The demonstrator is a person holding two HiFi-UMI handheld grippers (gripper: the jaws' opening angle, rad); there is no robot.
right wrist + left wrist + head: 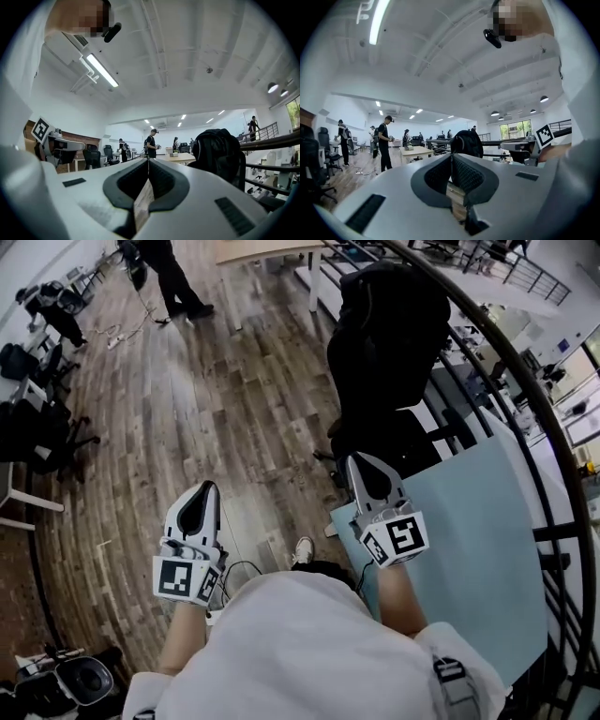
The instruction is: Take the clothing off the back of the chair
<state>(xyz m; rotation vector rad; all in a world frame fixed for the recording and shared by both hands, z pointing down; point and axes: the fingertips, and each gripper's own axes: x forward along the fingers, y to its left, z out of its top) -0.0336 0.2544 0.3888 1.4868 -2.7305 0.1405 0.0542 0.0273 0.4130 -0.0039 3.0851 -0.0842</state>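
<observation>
Wooden plank flooring (187, 409) is spread beneath the scene. At the right a pale blue tabletop (469, 549) is seen, with a black office chair (412, 439) just beyond its far left corner. Black clothing (389, 324) is draped over the chair's back, untouched. The white left gripper (202, 491) and white right gripper (364, 461) are held level, each with jaws pressed together on nothing.
</observation>
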